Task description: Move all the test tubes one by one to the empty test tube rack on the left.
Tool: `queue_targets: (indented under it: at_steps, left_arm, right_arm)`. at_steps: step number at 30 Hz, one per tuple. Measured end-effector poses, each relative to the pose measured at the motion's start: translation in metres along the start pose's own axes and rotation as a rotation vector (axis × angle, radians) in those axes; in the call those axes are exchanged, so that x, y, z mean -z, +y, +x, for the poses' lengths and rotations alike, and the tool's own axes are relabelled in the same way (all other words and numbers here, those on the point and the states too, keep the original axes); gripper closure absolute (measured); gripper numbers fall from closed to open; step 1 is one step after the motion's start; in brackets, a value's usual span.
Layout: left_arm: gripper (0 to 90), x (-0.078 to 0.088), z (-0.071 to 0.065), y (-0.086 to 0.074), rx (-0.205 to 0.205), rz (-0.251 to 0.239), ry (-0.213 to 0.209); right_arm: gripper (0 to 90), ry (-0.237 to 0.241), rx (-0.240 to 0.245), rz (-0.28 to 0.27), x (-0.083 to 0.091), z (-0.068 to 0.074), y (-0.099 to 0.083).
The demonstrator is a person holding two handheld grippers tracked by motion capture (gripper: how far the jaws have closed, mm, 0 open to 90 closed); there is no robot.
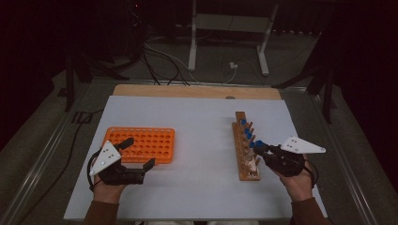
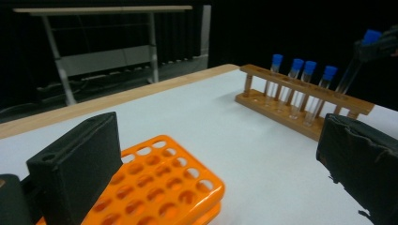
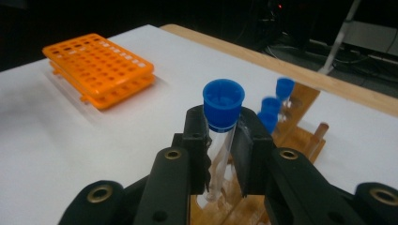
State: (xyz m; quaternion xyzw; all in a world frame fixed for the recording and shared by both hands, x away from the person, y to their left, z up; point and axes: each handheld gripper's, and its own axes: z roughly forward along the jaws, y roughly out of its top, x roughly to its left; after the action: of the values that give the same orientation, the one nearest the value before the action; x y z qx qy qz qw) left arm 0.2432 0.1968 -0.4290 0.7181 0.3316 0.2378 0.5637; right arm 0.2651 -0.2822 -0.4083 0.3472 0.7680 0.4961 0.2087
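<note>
- While no writing is legible, the wooden rack (image 1: 245, 149) near the worktop's right edge holds blue-capped tubes (image 2: 300, 86).
- Right gripper (image 3: 220, 140) clamps one capped tube (image 3: 221, 122) above that rack.
- Left gripper (image 1: 139, 153), jaws apart, hovers over the empty orange rack (image 1: 145, 142).

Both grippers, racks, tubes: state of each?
Left gripper: open, empty, at the orange rack.
Right gripper: shut on a blue-capped tube, tilted.
Orange rack: holes empty.
Wooden rack: four capped tubes upright.
</note>
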Motion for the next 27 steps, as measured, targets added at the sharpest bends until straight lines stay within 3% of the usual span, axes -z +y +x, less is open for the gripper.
queue_targets:
  at_steps: [4, 9, 13, 15, 27]
  left_arm:
    - [1.1, -0.013, -0.006, 0.008, -0.047, -0.003, -0.018]
    - [1.2, -0.024, -0.008, 0.015, -0.017, -0.009, -0.041]
    - [3.6, -0.029, -0.010, 0.018, 0.009, 0.037, -0.026]
    - [4.5, -0.030, -0.011, 0.019, 0.009, 0.036, -0.015]
    - [2.1, -0.048, -0.014, 0.017, 0.032, 0.065, -0.048]
  right_arm:
    - [76.6, 0.021, 0.013, -0.007, 0.002, 0.003, 0.012]
    - [76.6, 0.038, 0.030, 0.003, -0.007, 0.008, 0.018]
    - [76.5, 0.057, 0.031, 0.005, -0.018, 0.013, 0.020]
    - [76.5, 0.066, 0.025, 0.007, -0.023, 0.015, 0.021]
    - [76.6, 0.127, 0.028, 0.023, -0.056, 0.031, 0.032]
